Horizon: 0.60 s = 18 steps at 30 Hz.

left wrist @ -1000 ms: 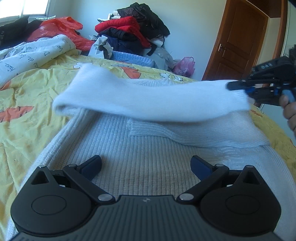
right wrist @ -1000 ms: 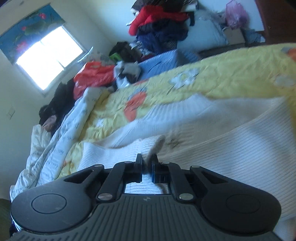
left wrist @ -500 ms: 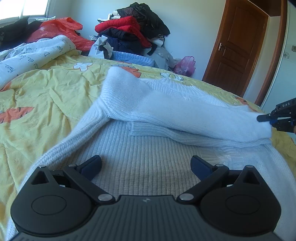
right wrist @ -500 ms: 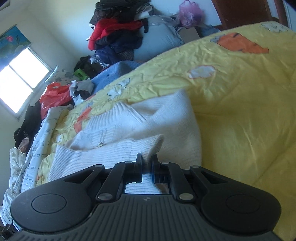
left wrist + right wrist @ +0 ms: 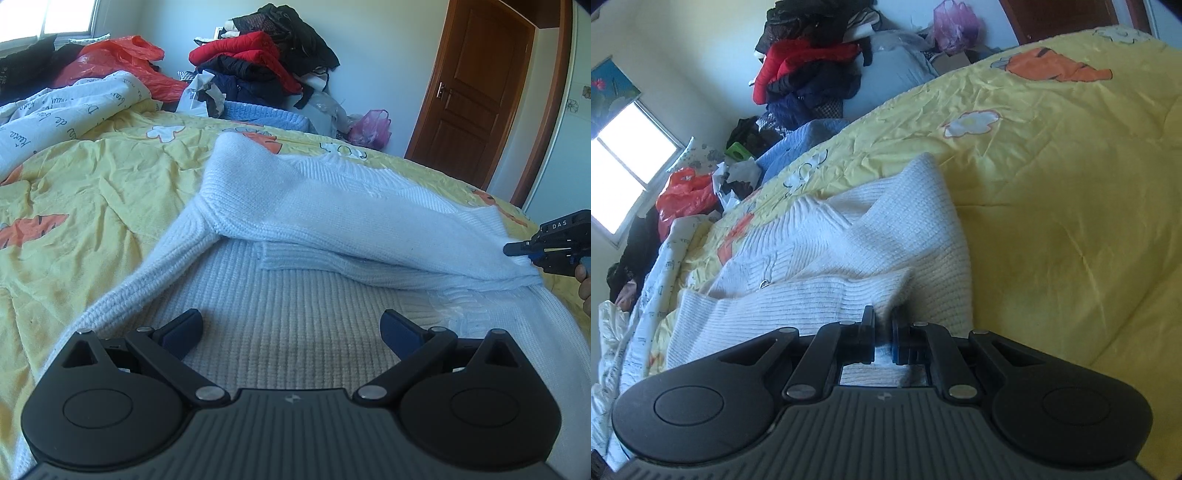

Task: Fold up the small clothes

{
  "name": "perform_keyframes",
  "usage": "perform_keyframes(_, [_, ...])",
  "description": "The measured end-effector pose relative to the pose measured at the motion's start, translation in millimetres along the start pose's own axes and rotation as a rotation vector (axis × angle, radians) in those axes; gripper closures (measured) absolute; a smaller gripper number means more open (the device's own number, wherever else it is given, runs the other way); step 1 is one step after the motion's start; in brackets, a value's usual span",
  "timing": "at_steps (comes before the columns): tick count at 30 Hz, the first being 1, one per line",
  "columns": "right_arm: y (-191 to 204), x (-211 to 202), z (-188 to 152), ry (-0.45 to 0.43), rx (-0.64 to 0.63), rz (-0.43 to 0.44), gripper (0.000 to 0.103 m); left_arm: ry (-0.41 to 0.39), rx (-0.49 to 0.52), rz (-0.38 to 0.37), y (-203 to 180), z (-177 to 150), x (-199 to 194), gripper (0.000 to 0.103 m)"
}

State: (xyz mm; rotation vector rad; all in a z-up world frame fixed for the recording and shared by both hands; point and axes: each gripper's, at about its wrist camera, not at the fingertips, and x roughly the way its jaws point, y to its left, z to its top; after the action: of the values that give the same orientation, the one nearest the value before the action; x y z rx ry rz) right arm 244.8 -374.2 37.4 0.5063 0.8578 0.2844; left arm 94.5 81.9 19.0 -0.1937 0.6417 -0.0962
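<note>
A white knitted sweater point(image 5: 280, 295) lies spread on the yellow quilt point(image 5: 92, 192). One sleeve point(image 5: 351, 218) is folded across its body from the far left to the right edge. My right gripper point(image 5: 883, 325) is shut on the cuff of that sleeve point(image 5: 849, 291); in the left wrist view the same right gripper point(image 5: 524, 254) shows at the sweater's right edge, low on the quilt, with part of a hand behind it. My left gripper point(image 5: 291, 330) hovers open over the sweater's lower body, nothing between its fingers.
A heap of red, dark and black clothes point(image 5: 258, 70) stands beyond the bed's far edge, with a blue knit point(image 5: 266, 114), an orange plastic bag point(image 5: 122, 62) and a printed white duvet point(image 5: 62, 110) at the left. A brown door point(image 5: 476, 88) is at the right. Bare yellow quilt point(image 5: 1052, 221) lies right of the sweater.
The right gripper carried the sleeve from stretched in the air down to the right, laying it diagonally across the sweater. The left gripper kept still and open.
</note>
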Motion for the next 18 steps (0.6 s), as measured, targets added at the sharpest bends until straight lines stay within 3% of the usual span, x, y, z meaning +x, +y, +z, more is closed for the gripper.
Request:
perform_keyframes(1, [0,0,0,-0.005,-0.002,-0.005,0.085,0.000,0.000,0.000,0,0,0,0.000])
perform_keyframes(4, [0,-8,1,-0.040,0.022,-0.003,0.079,0.000,0.000,0.000,0,0,0,0.000])
perform_keyframes(6, [10,-23,1,-0.125,0.004,-0.019,0.075,0.000,0.000,0.000,-1,0,0,0.000])
perform_keyframes(10, [46,-47,-13,-0.230,-0.128,0.000,0.075,0.001,0.003,0.002,-1,0,0,0.000])
perform_keyframes(13, [74,-44,-44,-0.172,-0.257,0.003,0.075,0.013,0.031,0.028,-7,0,2,0.000])
perform_keyframes(18, [88,-9,-102,-0.037,-0.377,-0.163,0.066,0.052,0.135,0.113,-23,-2,9,0.000])
